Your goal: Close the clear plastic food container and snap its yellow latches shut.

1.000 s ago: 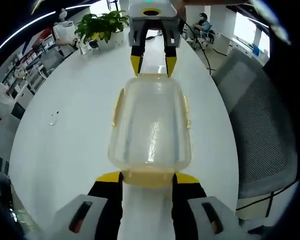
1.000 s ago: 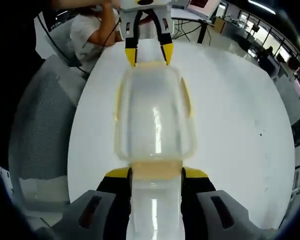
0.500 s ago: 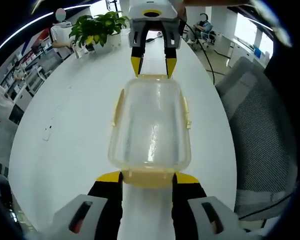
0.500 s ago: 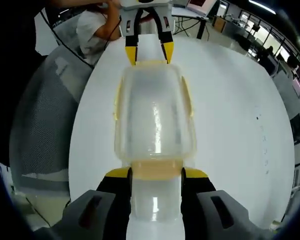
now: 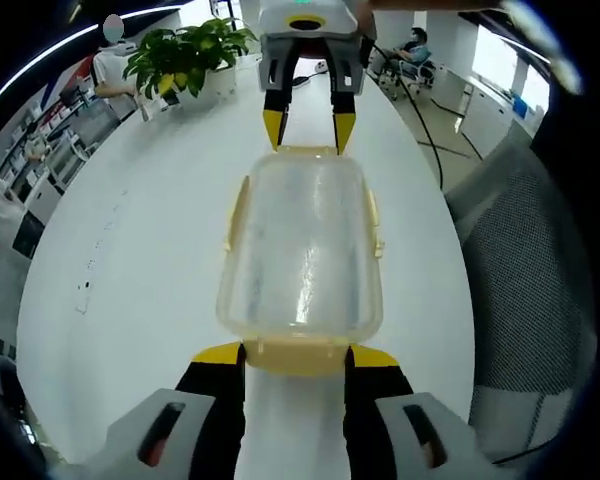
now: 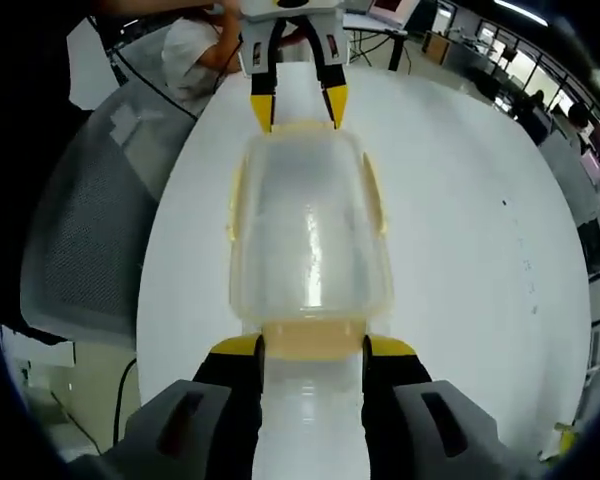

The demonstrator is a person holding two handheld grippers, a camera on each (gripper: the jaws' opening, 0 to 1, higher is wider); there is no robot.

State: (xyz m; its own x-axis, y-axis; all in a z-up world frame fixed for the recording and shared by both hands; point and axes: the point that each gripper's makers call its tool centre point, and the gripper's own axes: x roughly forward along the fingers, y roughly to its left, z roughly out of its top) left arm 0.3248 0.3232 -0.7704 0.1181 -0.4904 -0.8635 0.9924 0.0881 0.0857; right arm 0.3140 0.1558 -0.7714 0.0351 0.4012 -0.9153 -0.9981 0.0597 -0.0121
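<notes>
Facing each other, left gripper [image 5: 296,357] and right gripper [image 6: 313,347] pinch container [image 5: 300,250] end latches.

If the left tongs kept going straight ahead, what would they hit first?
The end latch of the clear container, sitting right between the left tongs; contact cannot be told. Beyond it wait the right tongs.

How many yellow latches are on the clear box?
4: one at the near end between the left gripper's fingers, one at the far end by the right gripper, one per long side.
</notes>
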